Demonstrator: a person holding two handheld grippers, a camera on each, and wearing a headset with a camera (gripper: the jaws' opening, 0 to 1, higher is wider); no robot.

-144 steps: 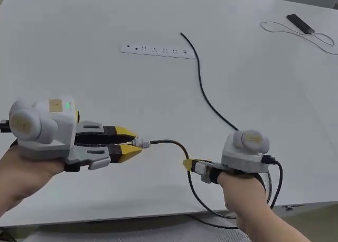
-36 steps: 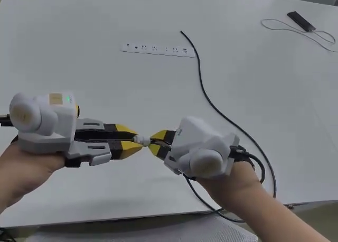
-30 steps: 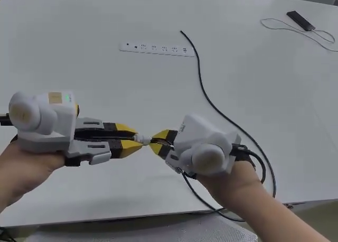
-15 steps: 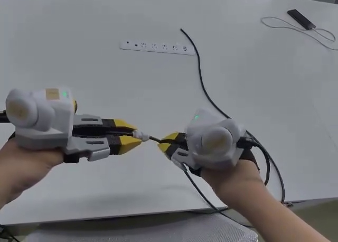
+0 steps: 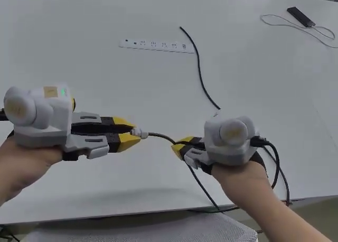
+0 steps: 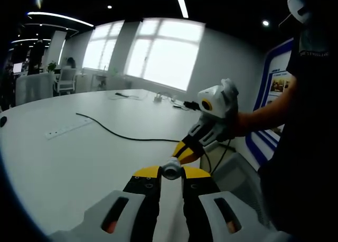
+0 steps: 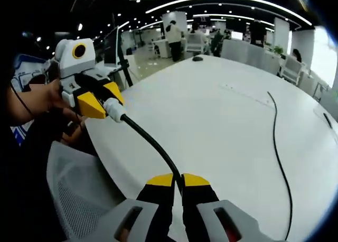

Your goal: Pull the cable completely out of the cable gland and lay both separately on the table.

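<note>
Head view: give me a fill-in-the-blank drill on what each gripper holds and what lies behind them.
The left gripper is shut on the white ____.
The right gripper is shut on the black ____.
Farther back on the table lies a white, multi-socket ____.
Missing: cable gland; cable; power strip.

Matt black rubbery cable (image 5: pixel 199 75); smooth white plastic cable gland (image 5: pixel 138 132); matt white smooth table (image 5: pixel 79 20).
</note>
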